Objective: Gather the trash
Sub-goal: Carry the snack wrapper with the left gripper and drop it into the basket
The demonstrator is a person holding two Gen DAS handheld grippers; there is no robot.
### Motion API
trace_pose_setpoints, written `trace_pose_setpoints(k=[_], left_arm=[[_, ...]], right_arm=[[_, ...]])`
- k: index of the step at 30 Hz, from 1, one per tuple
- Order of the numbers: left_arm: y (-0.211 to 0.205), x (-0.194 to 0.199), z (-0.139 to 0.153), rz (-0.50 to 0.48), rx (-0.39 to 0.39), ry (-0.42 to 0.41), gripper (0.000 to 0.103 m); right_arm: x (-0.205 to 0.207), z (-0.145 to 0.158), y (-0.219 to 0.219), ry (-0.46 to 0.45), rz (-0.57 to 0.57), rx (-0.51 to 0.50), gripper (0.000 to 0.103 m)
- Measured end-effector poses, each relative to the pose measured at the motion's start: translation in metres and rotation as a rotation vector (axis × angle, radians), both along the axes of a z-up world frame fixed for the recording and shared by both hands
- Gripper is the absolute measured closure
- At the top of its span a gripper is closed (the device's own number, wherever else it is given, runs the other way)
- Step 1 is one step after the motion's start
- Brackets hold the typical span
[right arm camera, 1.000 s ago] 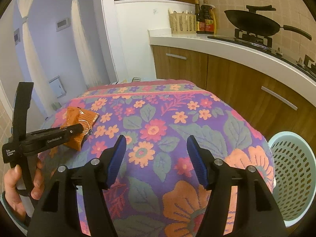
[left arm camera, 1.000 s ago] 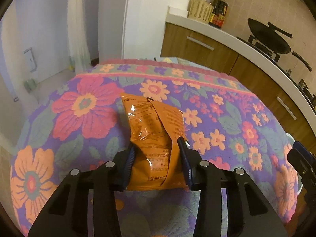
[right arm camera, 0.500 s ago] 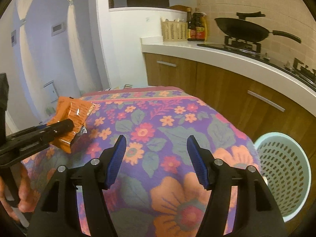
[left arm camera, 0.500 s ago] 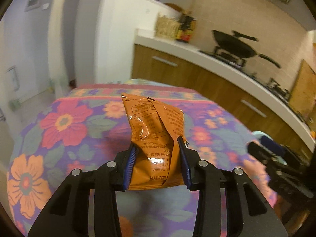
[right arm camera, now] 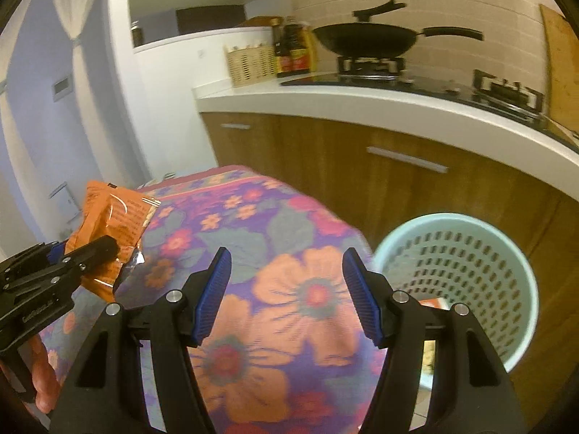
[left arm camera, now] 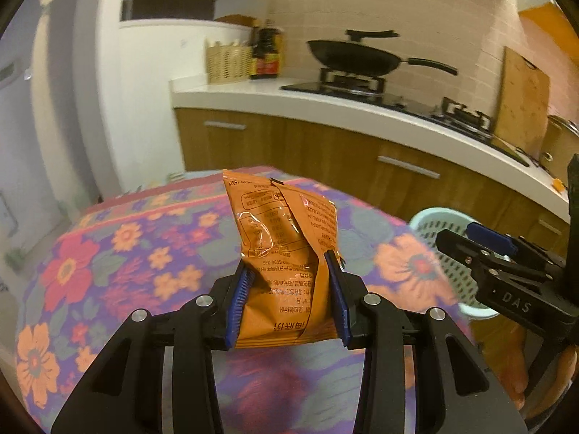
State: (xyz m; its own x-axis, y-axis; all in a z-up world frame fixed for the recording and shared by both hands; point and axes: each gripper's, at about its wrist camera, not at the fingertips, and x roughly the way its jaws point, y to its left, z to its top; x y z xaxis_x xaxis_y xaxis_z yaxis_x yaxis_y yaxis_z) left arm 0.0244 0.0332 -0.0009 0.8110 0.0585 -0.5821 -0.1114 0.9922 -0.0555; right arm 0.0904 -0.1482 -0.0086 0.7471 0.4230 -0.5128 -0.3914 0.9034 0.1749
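Two grippers share this moment. Lowest in the left wrist frame, the left gripper (left arm camera: 287,298) has its blue-padded fingers (left arm camera: 239,300) clamped on the lower half of an orange snack bag (left arm camera: 286,238), which stands upright between them, crumpled, its printed top reaching the middle of the frame. In the right wrist frame the same bag (right arm camera: 112,217) shows at the left edge, held clear above the table (right arm camera: 289,311) by the left gripper (right arm camera: 72,256), with part of a hand (right arm camera: 43,379) below it at the lower left.

At the bottom centre of the right wrist frame, the right gripper (right arm camera: 287,291) has its fingers (right arm camera: 213,289) wide apart with nothing between them, over a large orange flower on the table's floral cloth. In the left wrist frame that gripper (left arm camera: 481,249) enters from the right edge.

Beyond the right finger, at the right of the right wrist frame, a pale green perforated basket (right arm camera: 466,271) stands beside the table edge, with some bits of litter visible at its bottom. It shows again at mid-right of the left wrist frame (left arm camera: 430,224), partly behind the right gripper.

Farther back, wooden cabinets (right arm camera: 398,181) run under a white counter (right arm camera: 362,105). On it, along the top of the frame, sit a black wok (right arm camera: 365,38) on a stove, dark bottles (right arm camera: 293,50) and a wicker holder (right arm camera: 249,61).
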Motion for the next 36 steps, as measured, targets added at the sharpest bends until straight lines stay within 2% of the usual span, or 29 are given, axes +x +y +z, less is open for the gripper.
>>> trace_pose_setpoints(k=[6,10,17,20,25,36], left_arm=[[-0.042,0.013,0.009,-0.087,0.002,-0.013,0.066],[-0.068,0.026,0.012,-0.136,-0.016,-0.019,0.065],[-0.120,0.052,0.014,-0.242,-0.030,-0.014,0.065],[-0.143,0.063,0.014,-0.288,-0.034,-0.010,0.065],[-0.174,0.082,0.006,-0.348,-0.047,0.019,0.065],[-0.223,0.122,-0.019,-0.433,-0.057,0.084,0.060]], right_arm=[[0.004,0.006,-0.034,-0.001,-0.065,-0.013,0.043],[0.007,0.005,-0.056,0.030,-0.113,-0.020,0.043],[0.010,0.009,-0.110,0.023,-0.244,-0.056,0.043],[0.015,0.010,-0.134,0.046,-0.299,-0.066,0.043],[0.019,0.005,-0.166,0.091,-0.359,-0.063,0.043],[0.030,-0.018,-0.199,0.158,-0.415,-0.066,0.043]])
